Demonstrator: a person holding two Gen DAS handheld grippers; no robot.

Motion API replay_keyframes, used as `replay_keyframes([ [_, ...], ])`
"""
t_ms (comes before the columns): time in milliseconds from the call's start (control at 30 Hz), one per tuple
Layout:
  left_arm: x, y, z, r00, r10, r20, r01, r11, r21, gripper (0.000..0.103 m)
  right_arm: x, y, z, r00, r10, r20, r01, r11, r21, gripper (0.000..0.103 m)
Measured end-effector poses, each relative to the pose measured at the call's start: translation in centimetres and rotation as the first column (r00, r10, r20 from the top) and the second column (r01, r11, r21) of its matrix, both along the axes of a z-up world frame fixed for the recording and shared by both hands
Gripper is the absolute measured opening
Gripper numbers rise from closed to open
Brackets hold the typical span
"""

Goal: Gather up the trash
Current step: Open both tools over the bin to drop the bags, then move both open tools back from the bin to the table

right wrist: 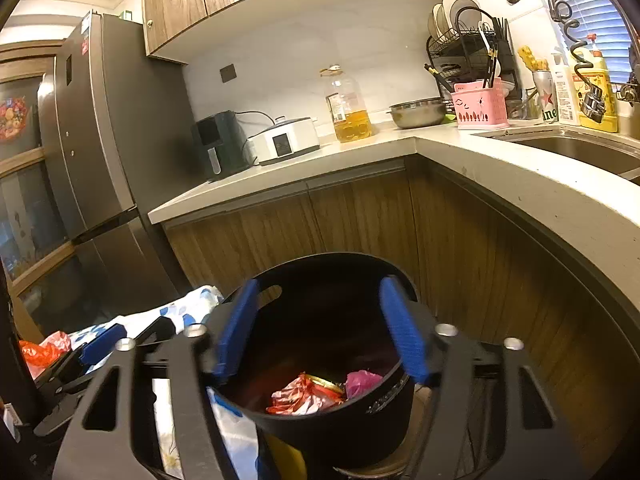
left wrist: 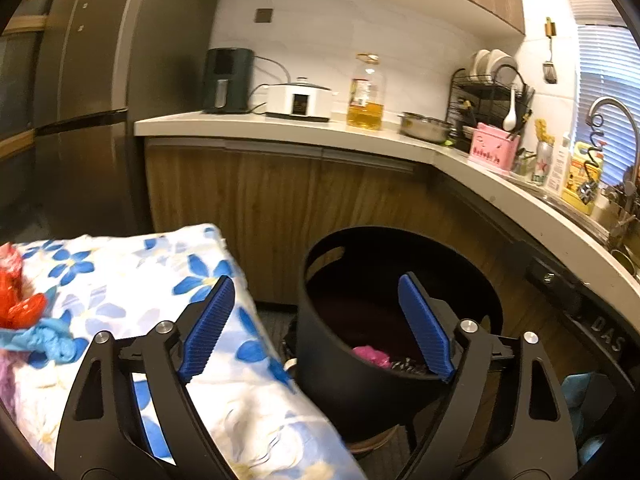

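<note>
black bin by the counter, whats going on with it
A person with a gripper in each hand is collecting trash into the black bin. The right gripper hangs open over it, empty; a red-and-silver wrapper and pink scrap lie inside. The left gripper is open too, beside the floral cloth, where red plastic and a blue glove remain.
</note>
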State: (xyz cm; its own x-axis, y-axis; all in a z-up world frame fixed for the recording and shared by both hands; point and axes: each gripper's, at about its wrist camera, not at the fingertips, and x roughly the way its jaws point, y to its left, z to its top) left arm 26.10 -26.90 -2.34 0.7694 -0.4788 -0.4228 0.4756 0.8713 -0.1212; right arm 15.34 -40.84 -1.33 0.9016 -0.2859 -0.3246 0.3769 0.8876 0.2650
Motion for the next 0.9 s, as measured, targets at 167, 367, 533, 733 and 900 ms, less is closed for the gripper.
replay_keyframes([
  [167, -1.3, 2.4, 0.0, 0.998, 0.069, 0.009, -0.069, 0.997, 0.023, 0.089, -1.3, 1.2, 0.0, 1.000, -0.013, -0.009, 0.013, 1.000, -0.024, 0.082],
  [367, -3.6, 5.4, 0.5, 0.991, 0.131, 0.024, -0.132, 0.991, 0.021, 0.093, -2.7, 2.7, 0.1, 1.000, -0.020, -0.023, 0.019, 0.998, -0.052, 0.085],
  [533, -5.7, 8.1, 0.7, 0.984, 0.178, 0.028, -0.179, 0.984, 0.016, 0.094, -4.1, 4.3, 0.3, 1.000, -0.016, -0.026, 0.014, 0.997, -0.072, 0.086],
  [733, -8.6, 11.7, 0.2, 0.971, 0.237, 0.024, -0.237, 0.971, 0.008, 0.094, -5.8, 6.5, -0.2, 1.000, 0.009, -0.021, -0.010, 0.998, -0.059, 0.087],
  [900, -10.4, 14.9, 0.2, 0.957, 0.288, 0.029, -0.289, 0.957, 0.003, 0.094, -6.5, 9.3, -0.5, 0.999, 0.049, -0.020, -0.050, 0.997, -0.061, 0.087],
])
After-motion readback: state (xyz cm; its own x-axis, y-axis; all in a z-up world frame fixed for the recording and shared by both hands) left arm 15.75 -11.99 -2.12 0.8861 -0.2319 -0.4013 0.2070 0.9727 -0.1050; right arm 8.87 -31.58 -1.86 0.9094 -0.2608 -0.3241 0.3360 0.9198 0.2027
